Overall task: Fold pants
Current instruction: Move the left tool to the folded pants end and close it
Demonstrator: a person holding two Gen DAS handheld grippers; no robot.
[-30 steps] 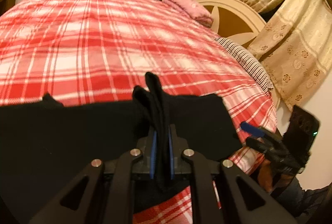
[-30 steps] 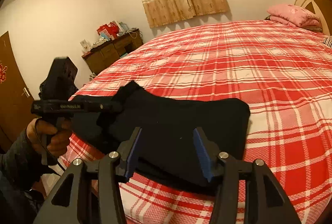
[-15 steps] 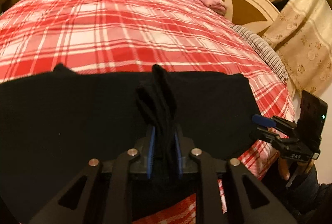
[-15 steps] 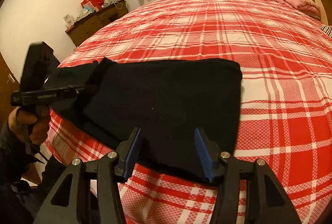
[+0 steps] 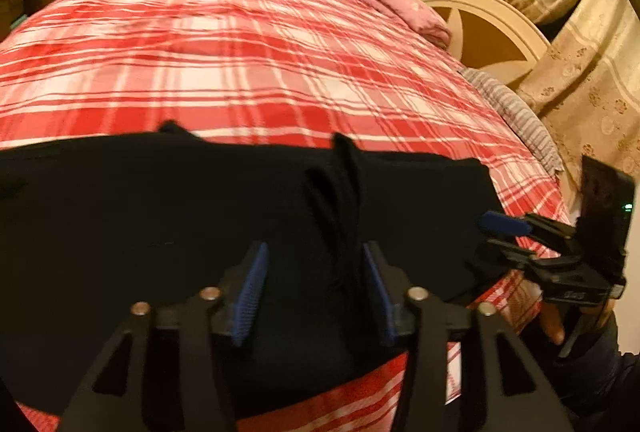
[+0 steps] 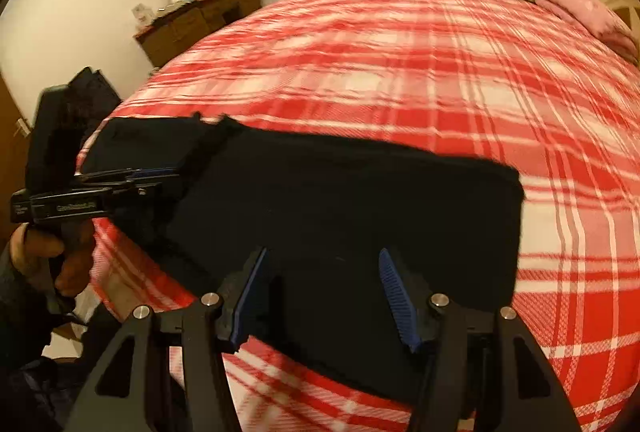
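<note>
Black pants (image 5: 160,216) lie folded flat near the front edge of the red plaid bed (image 5: 240,71). My left gripper (image 5: 314,252) hovers low over them with its jaws opening. A raised ridge of black cloth (image 5: 344,191) still stands between the pads, close to the right pad, and is not pinched. My right gripper (image 6: 323,256) is over the pants (image 6: 360,199) near their front edge. Its jaws are opening too, and the cloth lies flat below them, not gripped. Each gripper shows in the other's view: the right gripper (image 5: 504,226) at the pants' right end, the left gripper (image 6: 160,175) at their left end.
A pink folded blanket (image 5: 404,11) and a striped pillow (image 5: 516,115) lie by the cream headboard (image 5: 492,31). Beige curtains (image 5: 580,51) hang at the right. A wooden dresser (image 6: 192,27) with boxes stands beyond the bed's far corner. A person's hand (image 6: 44,252) holds the left gripper.
The left jaws have gone from pinched on a fold of the pants to apart, leaving the fold standing loose. Both grippers have come lower and nearer the cloth. The right jaws stand slightly wider.
</note>
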